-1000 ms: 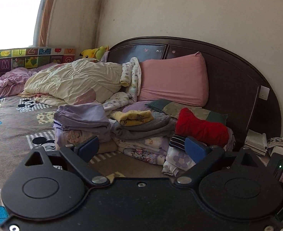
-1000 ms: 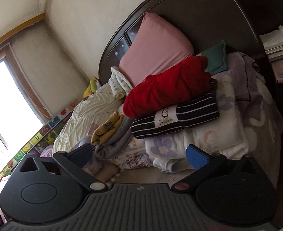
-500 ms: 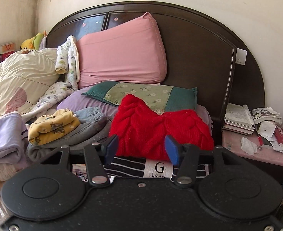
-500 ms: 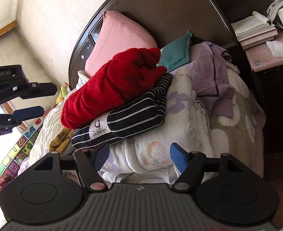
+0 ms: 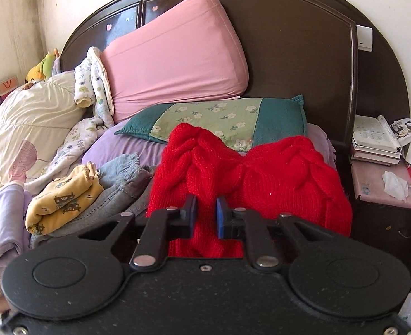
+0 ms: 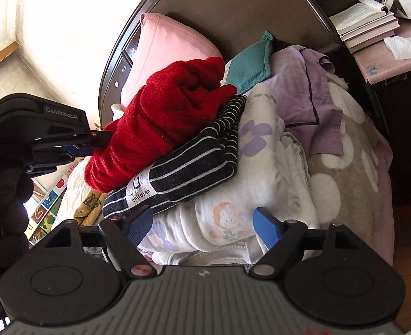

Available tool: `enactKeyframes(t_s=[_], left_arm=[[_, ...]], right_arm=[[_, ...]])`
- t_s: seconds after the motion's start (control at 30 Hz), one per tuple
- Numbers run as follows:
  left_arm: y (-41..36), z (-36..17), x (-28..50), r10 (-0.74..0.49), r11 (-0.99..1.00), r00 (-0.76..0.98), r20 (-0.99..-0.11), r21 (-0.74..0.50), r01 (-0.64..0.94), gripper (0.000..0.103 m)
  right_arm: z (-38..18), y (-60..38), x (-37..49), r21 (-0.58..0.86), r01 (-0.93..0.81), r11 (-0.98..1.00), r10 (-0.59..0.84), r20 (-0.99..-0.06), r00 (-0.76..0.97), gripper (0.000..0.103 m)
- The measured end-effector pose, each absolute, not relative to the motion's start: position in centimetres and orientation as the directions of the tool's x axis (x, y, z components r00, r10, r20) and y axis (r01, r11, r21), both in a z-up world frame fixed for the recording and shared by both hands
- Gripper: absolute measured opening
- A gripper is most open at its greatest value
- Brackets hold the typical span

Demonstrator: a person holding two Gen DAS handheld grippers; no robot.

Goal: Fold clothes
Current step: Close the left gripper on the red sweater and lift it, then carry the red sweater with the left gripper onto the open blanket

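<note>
Pinching red sweater point(image 5: 250, 178) at frame centre with left tongs point(image 5: 206, 209); right tongs point(image 6: 202, 223) gaping wide, empty. Next: lifting it clear to fold.

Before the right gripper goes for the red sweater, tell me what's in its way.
Nothing visible blocks it. The right gripper is open, low in front of the pile; the red sweater lies on top of the striped garment, already pinched by the left gripper.

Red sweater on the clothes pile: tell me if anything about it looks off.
The red sweater is bunched, not folded, slumped over the neatly folded striped garment. The left gripper is pinched on its near edge; the right gripper is open, near the white clothes below.
</note>
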State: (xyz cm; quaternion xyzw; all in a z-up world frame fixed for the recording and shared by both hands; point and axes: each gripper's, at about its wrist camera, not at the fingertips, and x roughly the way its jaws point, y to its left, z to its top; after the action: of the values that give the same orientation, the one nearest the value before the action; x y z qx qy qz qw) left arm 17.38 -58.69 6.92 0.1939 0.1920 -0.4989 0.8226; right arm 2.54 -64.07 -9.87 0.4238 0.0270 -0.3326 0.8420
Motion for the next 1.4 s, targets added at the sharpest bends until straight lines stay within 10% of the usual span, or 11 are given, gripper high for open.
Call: enactKeyframes(t_s=[0.5,0.8,1.13,1.4], left_arm=[[-37.9,23.7,14.7,-0.703,0.702,0.710,-0.027,0.128,0.700,0.003],[-25.0,21.9,18.8,-0.407,0.858,0.898,-0.165,0.268,0.438,0.002],[-14.4,21.8,18.3,-0.233,0.933,0.968,-0.096,0.259,0.250,0.003],[-7.0,6.5,16.6,-0.134,0.944,0.907,-0.399,0.228,0.239,0.003]], right_arm=[[-7.7,-61.3,1.6,0.669,0.551,0.499,-0.563,-0.233,0.793,0.081],[-5.5,-54.4,5.3,0.603,0.413,0.682,-0.401,-0.163,0.902,0.081],[-4.8,-45.5,8.7,0.526,0.162,0.835,-0.079,-0.177,0.981,0.084],[-6.0,-39.1,10.2,0.565,0.016,0.825,0.153,-0.251,0.956,0.085]])
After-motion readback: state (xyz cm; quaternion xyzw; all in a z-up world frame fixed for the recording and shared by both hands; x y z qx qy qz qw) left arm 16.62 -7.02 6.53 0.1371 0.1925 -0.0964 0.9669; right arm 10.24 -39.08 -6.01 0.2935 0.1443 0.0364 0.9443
